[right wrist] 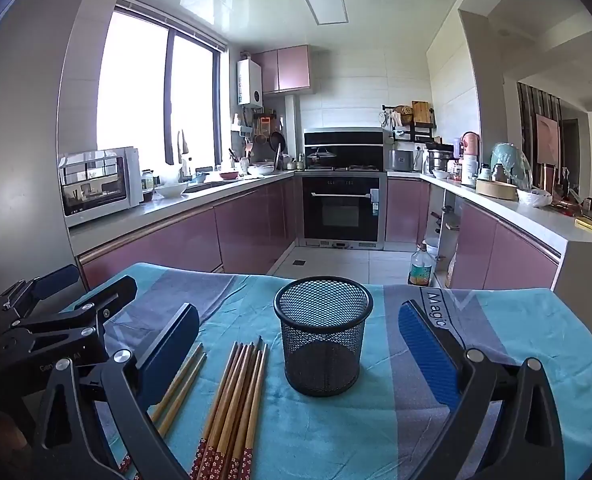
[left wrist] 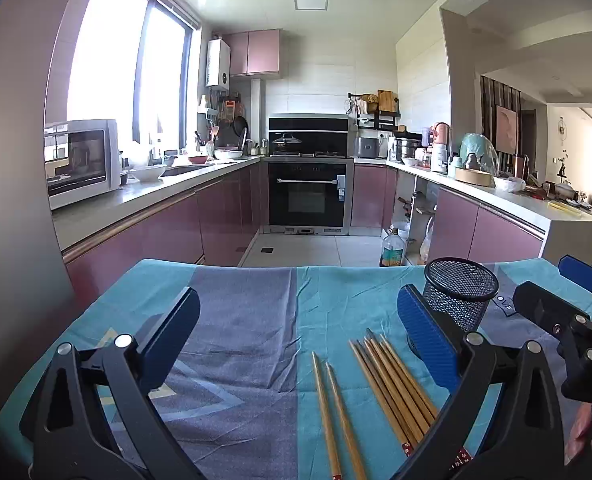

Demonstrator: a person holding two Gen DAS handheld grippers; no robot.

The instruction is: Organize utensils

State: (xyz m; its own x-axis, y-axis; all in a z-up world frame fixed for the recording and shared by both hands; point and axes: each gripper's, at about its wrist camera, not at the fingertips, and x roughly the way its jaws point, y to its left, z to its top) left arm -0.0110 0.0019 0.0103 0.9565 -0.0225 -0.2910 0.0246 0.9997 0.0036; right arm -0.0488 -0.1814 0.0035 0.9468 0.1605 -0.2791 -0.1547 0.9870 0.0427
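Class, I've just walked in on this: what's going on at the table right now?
A person holds a gripper in each hand over a table covered with a blue cloth. Both the left gripper and the right gripper are open and hold nothing. A bunch of wooden chopsticks and a separate pair lie flat on the cloth. The black mesh cup stands upright beside them, seemingly empty. Sorting has not started yet.
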